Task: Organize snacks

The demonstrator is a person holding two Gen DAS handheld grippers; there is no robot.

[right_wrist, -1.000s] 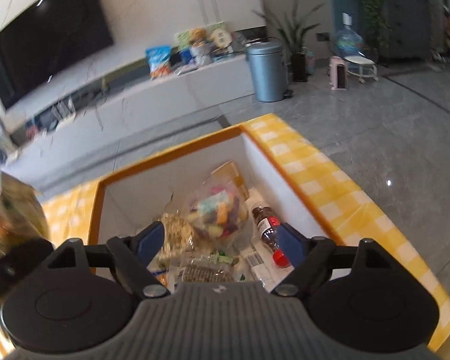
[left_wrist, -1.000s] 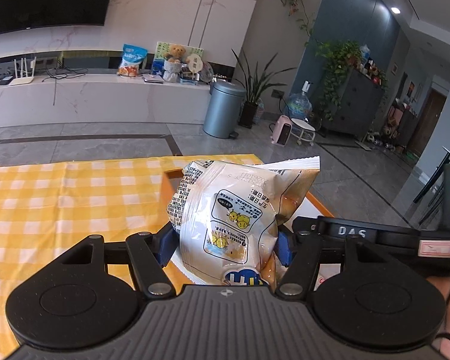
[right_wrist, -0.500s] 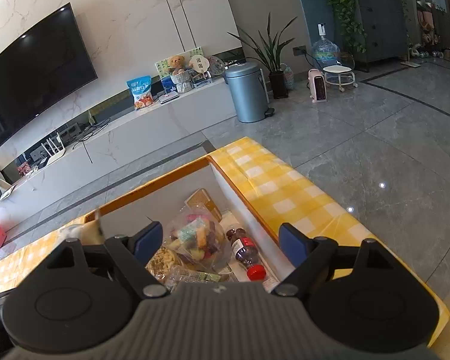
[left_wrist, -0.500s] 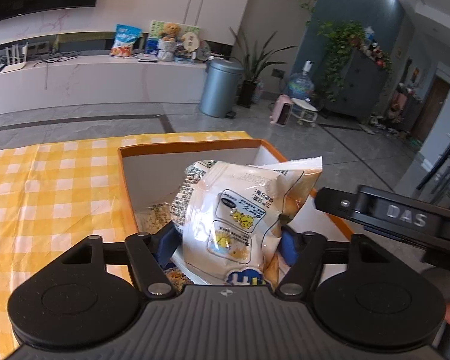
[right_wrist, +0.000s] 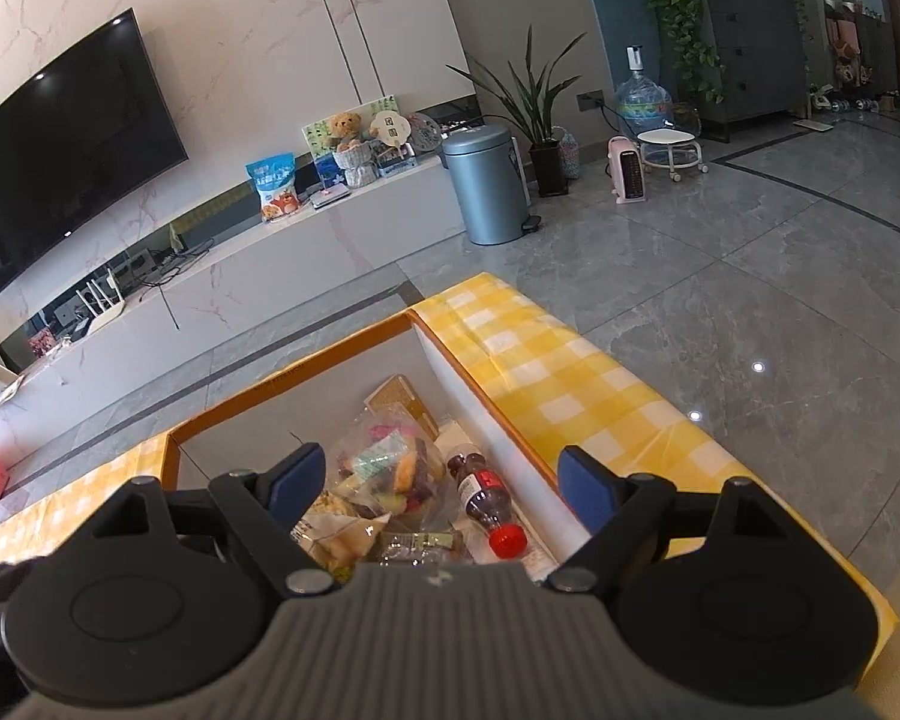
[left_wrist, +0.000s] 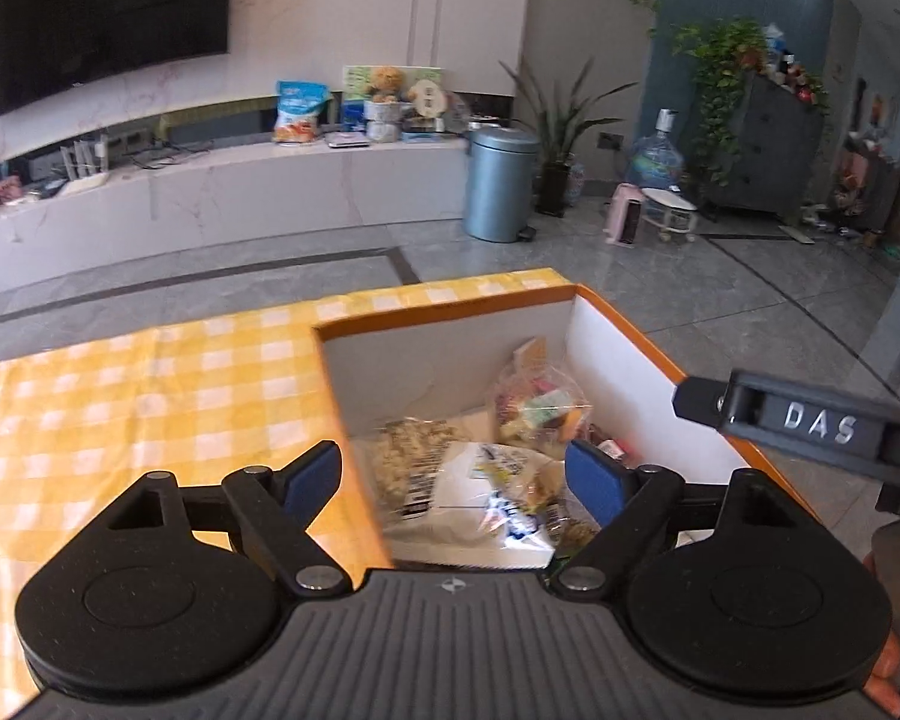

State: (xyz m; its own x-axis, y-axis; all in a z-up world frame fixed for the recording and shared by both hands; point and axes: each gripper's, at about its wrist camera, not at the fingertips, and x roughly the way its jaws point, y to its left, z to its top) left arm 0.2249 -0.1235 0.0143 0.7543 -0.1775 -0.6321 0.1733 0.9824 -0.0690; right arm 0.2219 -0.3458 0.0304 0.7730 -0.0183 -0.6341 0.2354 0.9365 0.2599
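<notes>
An orange-rimmed white box (left_wrist: pixel 444 313) (right_wrist: pixel 306 372) sits on the yellow checked tablecloth (left_wrist: pixel 120 408) and holds several snacks. The white snack bag (left_wrist: pixel 480 498) lies blurred inside the box, below my left gripper (left_wrist: pixel 453 480), which is open and empty above the box. A clear bag of mixed sweets (left_wrist: pixel 537 408) (right_wrist: pixel 390 468) and a small dark bottle with a red cap (right_wrist: pixel 486 504) also lie in the box. My right gripper (right_wrist: pixel 441 480) is open and empty over the box; part of it shows in the left wrist view (left_wrist: pixel 810 420).
The tablecloth (right_wrist: pixel 570 384) ends just right of the box, with grey floor beyond. A grey bin (right_wrist: pixel 486 180), a TV bench and plants stand far behind.
My left gripper has opened and let go of the white snack bag, which has dropped into the box. The right gripper stayed open above the box.
</notes>
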